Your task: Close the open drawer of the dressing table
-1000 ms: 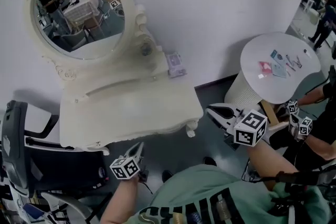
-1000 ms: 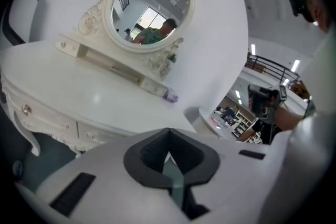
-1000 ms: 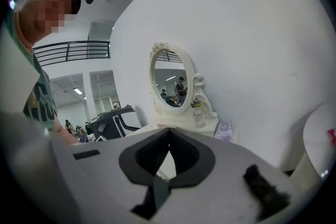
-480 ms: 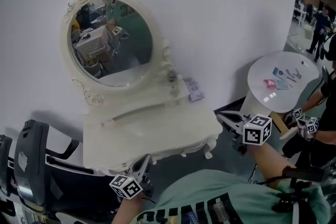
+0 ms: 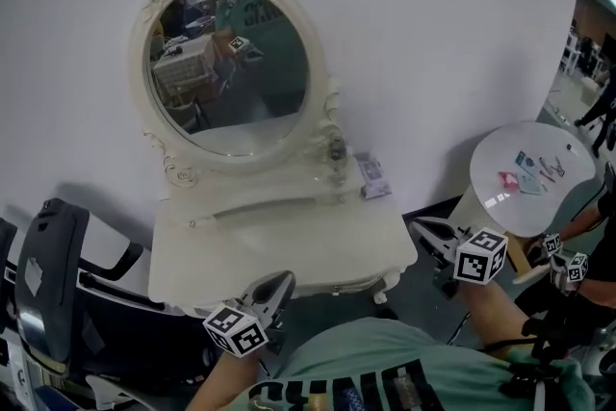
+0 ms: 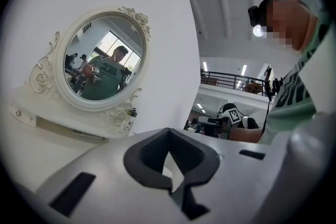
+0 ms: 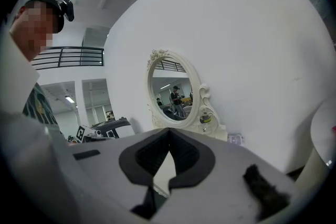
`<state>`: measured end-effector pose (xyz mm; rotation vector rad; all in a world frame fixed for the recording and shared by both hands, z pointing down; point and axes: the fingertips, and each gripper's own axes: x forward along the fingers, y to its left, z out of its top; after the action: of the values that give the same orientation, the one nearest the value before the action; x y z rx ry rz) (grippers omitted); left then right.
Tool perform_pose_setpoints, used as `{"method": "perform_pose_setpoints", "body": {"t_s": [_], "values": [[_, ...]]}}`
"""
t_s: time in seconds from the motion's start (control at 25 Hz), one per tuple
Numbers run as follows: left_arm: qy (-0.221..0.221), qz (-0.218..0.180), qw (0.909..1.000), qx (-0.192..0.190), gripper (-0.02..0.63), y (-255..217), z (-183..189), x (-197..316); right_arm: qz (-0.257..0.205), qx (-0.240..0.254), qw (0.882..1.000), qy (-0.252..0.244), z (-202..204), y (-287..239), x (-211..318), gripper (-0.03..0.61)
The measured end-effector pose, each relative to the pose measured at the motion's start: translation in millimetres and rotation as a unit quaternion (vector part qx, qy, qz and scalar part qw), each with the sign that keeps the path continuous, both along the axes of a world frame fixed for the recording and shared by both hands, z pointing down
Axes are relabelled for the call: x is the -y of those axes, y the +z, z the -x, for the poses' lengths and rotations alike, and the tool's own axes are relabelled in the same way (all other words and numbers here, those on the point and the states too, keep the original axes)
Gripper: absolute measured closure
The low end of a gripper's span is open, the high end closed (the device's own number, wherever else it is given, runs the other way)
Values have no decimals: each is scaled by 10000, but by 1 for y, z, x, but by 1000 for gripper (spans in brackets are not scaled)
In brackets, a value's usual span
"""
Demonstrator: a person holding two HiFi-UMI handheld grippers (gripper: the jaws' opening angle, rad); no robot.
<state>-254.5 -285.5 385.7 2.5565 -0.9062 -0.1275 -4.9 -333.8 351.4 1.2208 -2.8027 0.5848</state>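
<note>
At the lower middle of the head view, the left hand-held gripper (image 5: 277, 283) points level with its jaws pressed together and nothing between them; its tip sits just at the front edge of the desk (image 5: 279, 241). From this gripper the desk lies at 12 o'clock, directly ahead. The right hand-held gripper (image 5: 420, 226), also closed and empty, hangs off the desk's right corner, so for it the desk lies at about 9 o'clock. The left one looks the nearer to the middle of the front, and so the better placed for a push.

The drawer should sit in the front apron (image 5: 332, 282), its long axis running along the front from 9 to 3 o'clock, so a push would go toward 12, at the wall. Seen so steeply from above, the apron is a thin strip, and whether a drawer juts out of it cannot be told.

The desk is cream white and carved, with curled feet. An oval mirror (image 5: 231, 63) stands at its back, above a long shallow tier (image 5: 255, 205).
</note>
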Motion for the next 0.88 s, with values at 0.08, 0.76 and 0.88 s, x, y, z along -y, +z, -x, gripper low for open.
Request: {"method": "perform_pose_setpoints", "body": {"t_s": [0.08,0.76,0.88], "values": [[-45,-49,10000,40,604,-6,-11,18,-28,5,9999,-152,-5,4,19,568],[-1280,22,9916,158,604,-37,-100,155,-284,-159,9846,-1716,-47,21,198,568],[-1206,4,9924,223,604,-36,-87,171,-286,-172,9846,-1718,-35,28,205,568]]}}
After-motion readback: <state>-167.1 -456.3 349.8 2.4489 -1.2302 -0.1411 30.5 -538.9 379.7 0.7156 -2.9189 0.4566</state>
